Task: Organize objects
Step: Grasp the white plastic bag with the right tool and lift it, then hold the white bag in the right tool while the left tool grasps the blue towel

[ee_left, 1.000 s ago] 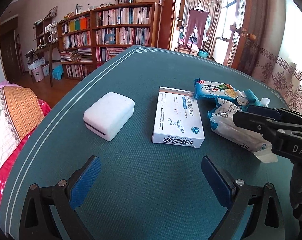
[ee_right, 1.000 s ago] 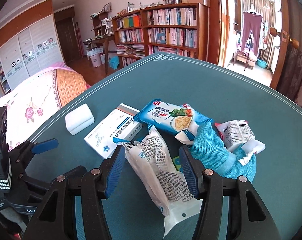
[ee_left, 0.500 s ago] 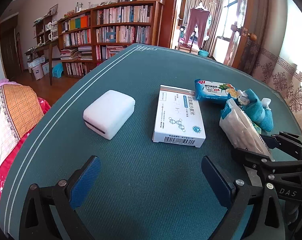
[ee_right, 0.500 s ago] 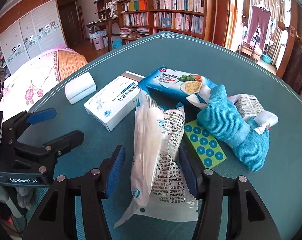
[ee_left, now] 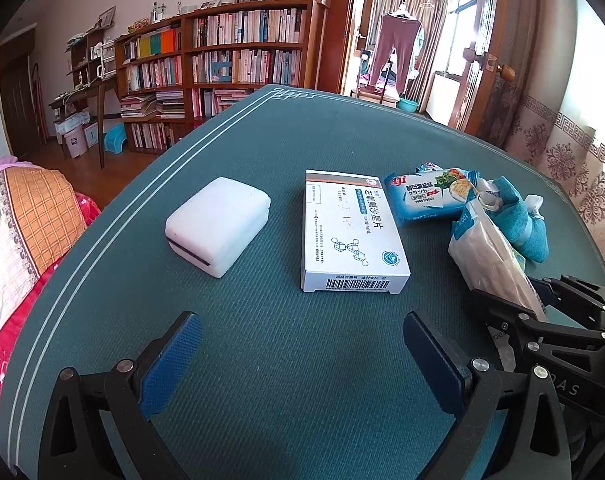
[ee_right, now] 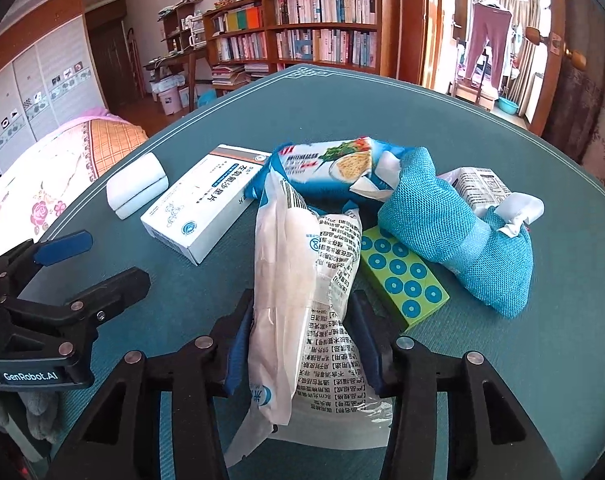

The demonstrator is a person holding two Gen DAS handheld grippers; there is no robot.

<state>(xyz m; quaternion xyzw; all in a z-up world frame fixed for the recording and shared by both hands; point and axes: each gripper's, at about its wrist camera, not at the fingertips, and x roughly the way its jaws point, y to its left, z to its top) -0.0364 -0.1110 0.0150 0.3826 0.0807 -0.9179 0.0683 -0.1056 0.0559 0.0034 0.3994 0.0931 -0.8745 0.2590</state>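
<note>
The gauze pack [ee_right: 302,300] lies on the desk [ee_right: 522,380] at the near edge of the clutter, its far end leaning on the biscuit packet [ee_right: 326,164] and its near end running back between the blue pads of the right hand-held gripper [ee_right: 304,346]. It looks light and soft — a thin, crinkly plastic sleeve around a padded roll, so I judge that it will squash and bend rather than resist, and that the glossy film may slip. The best hold seems to be across the thick rolled part on its left side, not the flat printed flap, which would fold and slide out. The right jaws are closing on it; the pads press against both sides of the sleeve. The left hand-held gripper [ee_left: 298,360] stands wide open over bare desk, holding nothing, with the white box [ee_left: 352,236] and the white block [ee_left: 218,226] ahead of it. Beside the pack sit the green dotted card [ee_right: 402,276] and the blue mesh pouch [ee_right: 454,232], both close enough to snag if the pack is dragged. Compared with a second ago, the right gripper has sunk lower and pushed in — then the pack only reached its fingertips, with clear gaps at each pad, whereas now it lies deep between them. The left gripper, box and block are unchanged.
</note>
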